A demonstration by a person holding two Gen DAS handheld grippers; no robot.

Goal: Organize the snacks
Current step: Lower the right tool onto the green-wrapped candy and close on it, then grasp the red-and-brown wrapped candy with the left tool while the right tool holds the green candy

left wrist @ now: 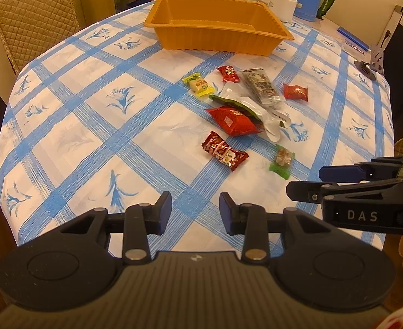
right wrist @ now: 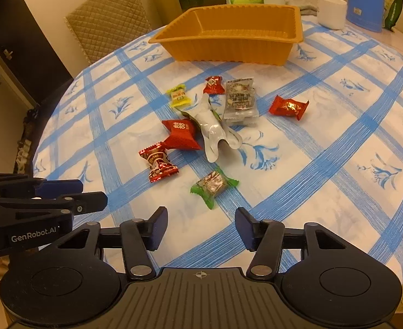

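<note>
Orange tray [left wrist: 215, 37] on bench [left wrist: 91, 126], nothing inside. Snacks [right wrist: 206, 126] lying loose nearby. Left tool [left wrist: 195, 209] and right tool [right wrist: 201, 226] low, both wide, holding nothing.

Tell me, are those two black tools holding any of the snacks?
No. The left tool and right tool are both open and empty, above the blue-checked tablecloth.

A blue-checked table [right wrist: 324, 142] carries an orange tray [right wrist: 228, 46] and scattered snacks [right wrist: 190, 134].
</note>
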